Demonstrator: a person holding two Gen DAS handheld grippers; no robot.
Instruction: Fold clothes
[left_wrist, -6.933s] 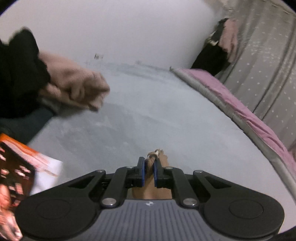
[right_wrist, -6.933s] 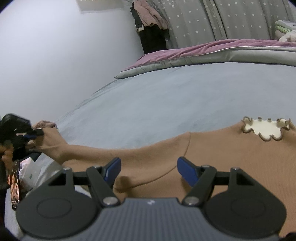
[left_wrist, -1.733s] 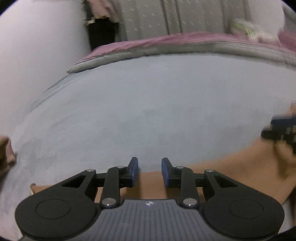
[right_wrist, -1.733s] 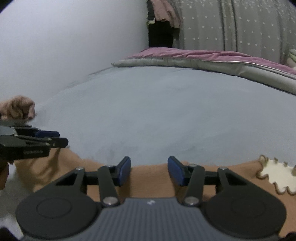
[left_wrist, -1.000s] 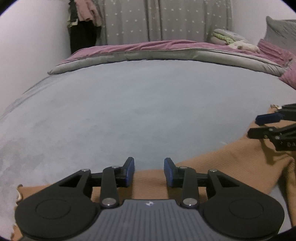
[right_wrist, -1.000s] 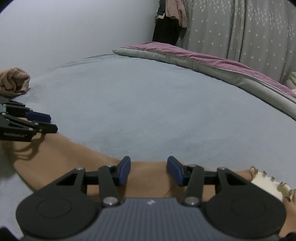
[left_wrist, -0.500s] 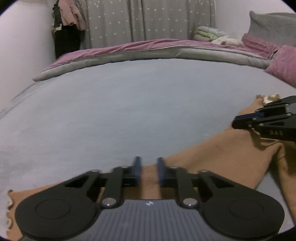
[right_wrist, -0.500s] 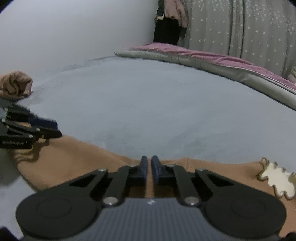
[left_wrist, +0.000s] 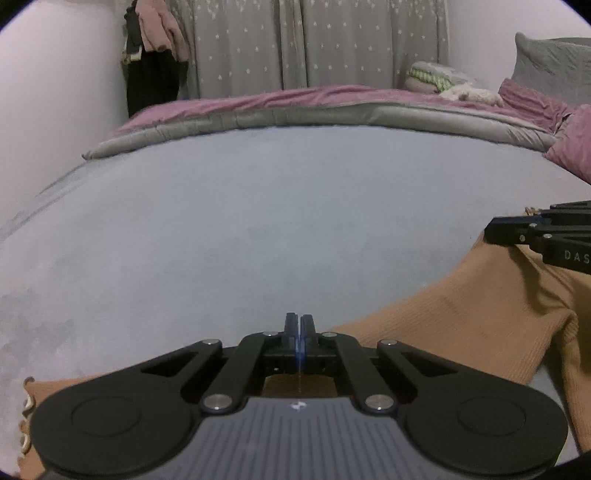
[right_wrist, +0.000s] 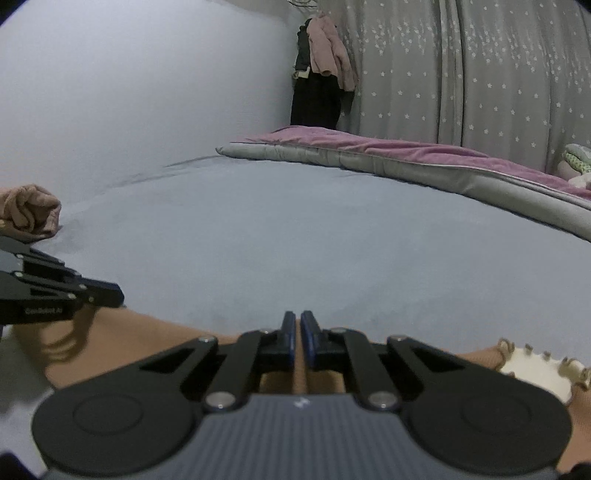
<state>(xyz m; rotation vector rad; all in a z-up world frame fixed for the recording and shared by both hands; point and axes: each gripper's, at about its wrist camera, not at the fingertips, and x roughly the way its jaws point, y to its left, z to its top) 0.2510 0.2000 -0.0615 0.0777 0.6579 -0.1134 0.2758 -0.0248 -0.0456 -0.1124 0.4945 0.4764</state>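
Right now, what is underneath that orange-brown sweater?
The orange-brown sweater lies flat on the grey-blue bedspread, which shows all around it. Whatever sits directly beneath the cloth is covered.

Sweater (left_wrist: 461, 314): tan-orange, ribbed, cream scalloped collar (right_wrist: 535, 373). Bed sheet (left_wrist: 258, 221): pale blue-grey. Quilt (left_wrist: 295, 99): mauve over grey. Curtain (left_wrist: 332, 40): grey, white stars. Fingers (right_wrist: 312, 332): blue pads.

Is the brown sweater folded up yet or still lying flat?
Still lying flat. The brown sweater lies spread in one layer on the bed, with no fold visible. Both grippers pinch its edge.
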